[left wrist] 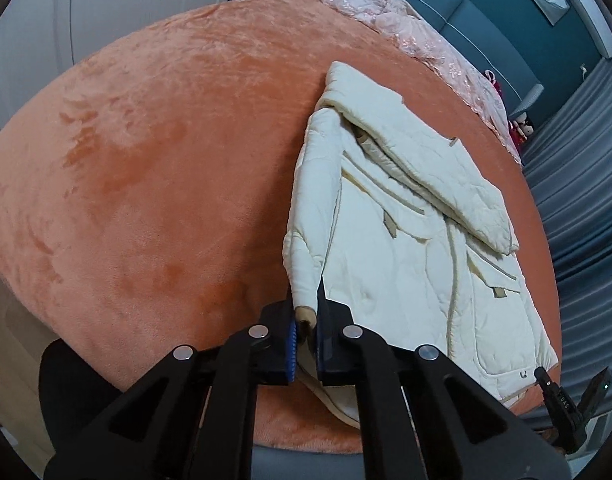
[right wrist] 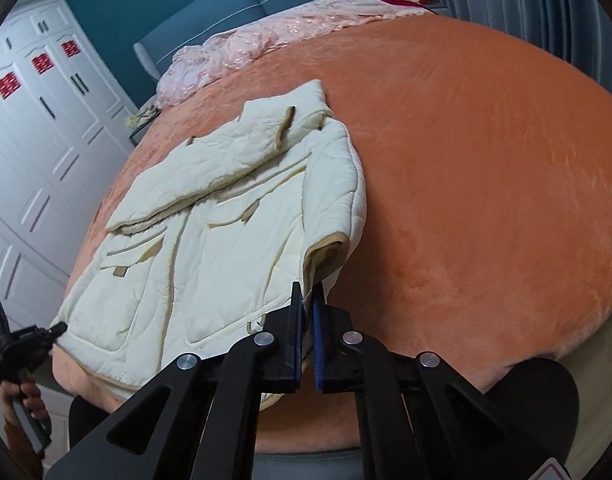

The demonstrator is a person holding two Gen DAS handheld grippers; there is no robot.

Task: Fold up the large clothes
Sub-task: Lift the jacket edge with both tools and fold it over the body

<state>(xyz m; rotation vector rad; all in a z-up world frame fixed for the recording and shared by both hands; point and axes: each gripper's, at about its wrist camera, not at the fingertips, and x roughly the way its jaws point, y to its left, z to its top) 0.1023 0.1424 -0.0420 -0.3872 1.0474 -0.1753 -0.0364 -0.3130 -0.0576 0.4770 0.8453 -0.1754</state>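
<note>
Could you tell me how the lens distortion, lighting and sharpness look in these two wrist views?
Left wrist view: strong fisheye bulge rounds the orange blanket, dark vignette in the corners, soft even light, cream jacket sharp. Right wrist view: same barrel curve bends the white wardrobe, no harsh glare, jacket in focus.

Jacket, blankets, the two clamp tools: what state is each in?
jacket, spread front-up, one sleeve folded across it.
left gripper, jaws shut on jacket cuff.
right gripper, jaws shut on jacket edge.
orange bedspread, smooth.
pink quilt, crumpled.
wardrobe doors, closed.
</note>
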